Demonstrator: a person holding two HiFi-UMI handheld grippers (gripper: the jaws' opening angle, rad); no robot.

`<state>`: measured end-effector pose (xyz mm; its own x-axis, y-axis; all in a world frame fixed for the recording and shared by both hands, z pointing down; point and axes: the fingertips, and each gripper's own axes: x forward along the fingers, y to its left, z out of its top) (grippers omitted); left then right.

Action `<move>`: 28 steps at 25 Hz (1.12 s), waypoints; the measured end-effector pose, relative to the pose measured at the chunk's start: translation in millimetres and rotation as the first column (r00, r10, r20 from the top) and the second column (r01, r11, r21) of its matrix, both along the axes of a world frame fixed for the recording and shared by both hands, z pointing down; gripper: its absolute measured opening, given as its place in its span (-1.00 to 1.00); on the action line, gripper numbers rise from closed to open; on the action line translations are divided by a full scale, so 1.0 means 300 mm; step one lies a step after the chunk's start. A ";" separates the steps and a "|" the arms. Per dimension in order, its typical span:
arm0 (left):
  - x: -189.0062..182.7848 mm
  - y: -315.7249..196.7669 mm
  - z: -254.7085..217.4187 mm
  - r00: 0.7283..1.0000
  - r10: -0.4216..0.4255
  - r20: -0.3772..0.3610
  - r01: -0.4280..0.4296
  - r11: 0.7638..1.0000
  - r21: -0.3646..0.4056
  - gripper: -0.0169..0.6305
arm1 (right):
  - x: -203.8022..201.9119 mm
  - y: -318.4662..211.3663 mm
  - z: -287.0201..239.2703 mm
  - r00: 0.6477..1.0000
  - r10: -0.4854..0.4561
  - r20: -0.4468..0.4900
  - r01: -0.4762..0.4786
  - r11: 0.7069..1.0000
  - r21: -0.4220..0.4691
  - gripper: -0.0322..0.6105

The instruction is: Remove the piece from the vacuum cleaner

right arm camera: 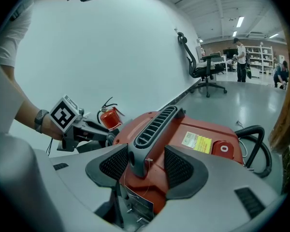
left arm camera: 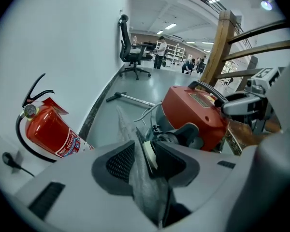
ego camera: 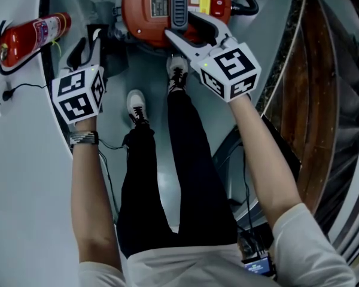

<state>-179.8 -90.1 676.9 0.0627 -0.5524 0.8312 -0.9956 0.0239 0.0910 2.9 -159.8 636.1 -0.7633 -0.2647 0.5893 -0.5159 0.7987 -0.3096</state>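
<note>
Left hand-held gripper (left arm camera: pixel 145 156): jaws parted. The piece (left arm camera: pixel 141 190), a limp grey fabric sheet with a cream strip along one edge, stands upright between them. It leans against both pads, but the close wide-angle view does not show clearly whether either pad is pressing on it.

The vacuum cleaner (left arm camera: pixel 198 112) has a red body and sits on the floor (ego camera: pixel 149 76), just ahead of this hand-held gripper and to its right. The top of the piece pokes up to the left of the vacuum cleaner's body. A red fire extinguisher (left arm camera: pixel 50 132) lies on the floor to the left of this hand-held gripper, against the white wall (left arm camera: pixel 63 42).

Right hand-held gripper (right arm camera: pixel 145 166): jaws spread, one on each side of the near end of the grey ribbed handle (right arm camera: pixel 154 124) on top of the vacuum cleaner. The left pad sits against the handle. A strip of red body shows between the handle and the right pad.

In the head view both hand-held grippers point down, the left one just beside the vacuum cleaner and the right one over it.
</note>
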 end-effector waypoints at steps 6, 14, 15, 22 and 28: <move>0.035 0.092 -0.005 1.000 0.010 0.025 -0.009 0.999 -0.033 -0.53 | 0.002 0.000 -0.001 1.000 -0.001 -0.001 0.001 1.000 0.005 -0.15; 0.017 0.096 0.059 0.998 0.014 0.059 -0.007 0.994 -0.109 -0.57 | 0.001 -0.001 -0.002 1.000 -0.003 -0.002 0.003 1.000 0.011 -0.15; 0.018 0.095 0.061 0.998 0.018 0.063 -0.011 0.994 -0.108 -0.57 | 0.001 -0.001 -0.002 1.000 -0.004 -0.002 0.004 1.000 0.012 -0.15; 0.028 0.097 0.056 0.997 0.036 0.068 -0.029 0.995 -0.100 -0.71 | 0.002 0.000 -0.001 1.000 -0.006 -0.004 0.006 1.000 0.006 -0.15; 0.006 0.095 0.050 0.995 0.050 0.086 -0.042 0.995 -0.091 -0.78 | -0.001 0.000 -0.001 1.000 -0.008 -0.001 0.008 1.000 0.001 -0.15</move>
<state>-178.0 -61.5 692.0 0.0104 -0.4739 0.8805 -0.9998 -0.0182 0.0019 2.6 -159.9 635.9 -0.7650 -0.2592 0.5895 -0.5097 0.8033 -0.3082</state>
